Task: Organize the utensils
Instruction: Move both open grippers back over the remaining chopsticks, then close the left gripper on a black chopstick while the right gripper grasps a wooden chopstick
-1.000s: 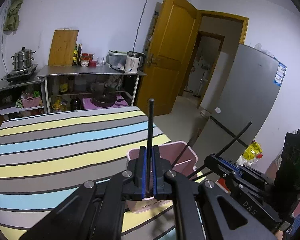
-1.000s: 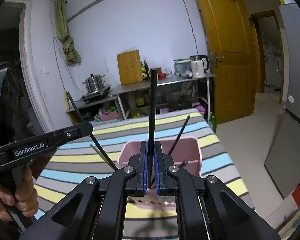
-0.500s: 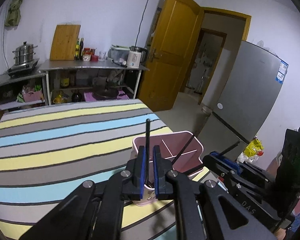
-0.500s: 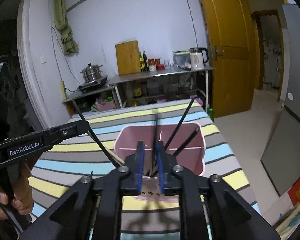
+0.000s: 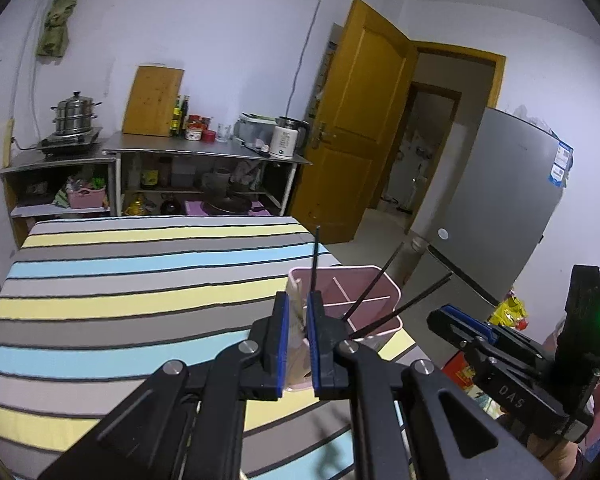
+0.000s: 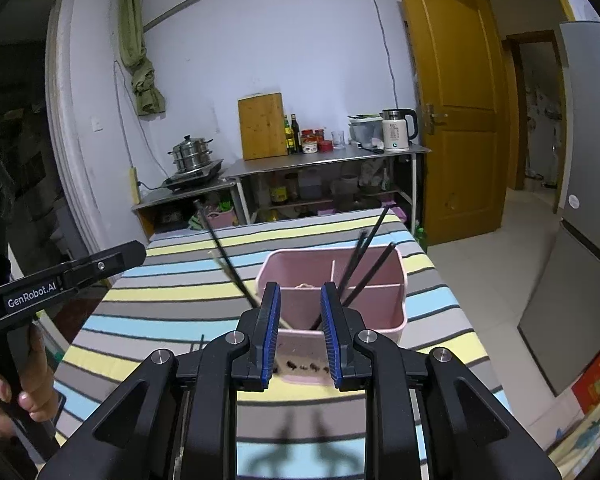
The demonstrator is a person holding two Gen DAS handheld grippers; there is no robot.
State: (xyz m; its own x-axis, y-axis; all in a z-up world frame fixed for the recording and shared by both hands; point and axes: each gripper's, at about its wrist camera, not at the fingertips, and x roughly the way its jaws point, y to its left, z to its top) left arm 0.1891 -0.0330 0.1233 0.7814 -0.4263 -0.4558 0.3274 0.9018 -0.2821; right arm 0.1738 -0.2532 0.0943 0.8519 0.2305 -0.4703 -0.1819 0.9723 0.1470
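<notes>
- Pink holder (image 6: 332, 280), with inner dividers, sits on striped bench (image 6: 172, 296) near its right edge; landmark for everything below.
- Left hand-held gripper (image 5: 298, 340) is just in front of the holder's near-left corner, blue pads slightly spread, jaws have just been opening a little.
- One black chopstick (image 5: 314, 256) stands nearly upright in the holder's left part, rising past the right pad's tip; can't tell if the pad touches it. A pale stick (image 5: 296, 300) shows through the gap, not pinched.
- Two more black chopsticks (image 5: 380, 280) lean right out of the holder's right compartment in the left wrist view.
- Right hand-held gripper (image 6: 300, 328) is in front of the holder's near wall, pads clearly spread, jaws have just been opening, nothing pinched; holder wall visible through the gap.
- Right wrist view: black chopsticks (image 6: 364, 264) in the holder's right compartment lean up and right; one long black chopstick (image 6: 224, 256) leans out up and left over the holder's left rim.
- Pale stick tip (image 6: 214, 256) pokes out left of the holder beside that long chopstick.
- A hand (image 6: 28, 392) holds the other gripper's handle, well left of the holder.
- Behind the holder, across the room: metal shelf (image 6: 324, 160) with cutting board (image 6: 262, 126), kettle (image 6: 396, 130), steamer pot (image 6: 192, 154).
- Yellow door (image 6: 452, 112) right of the holder, further back.
</notes>
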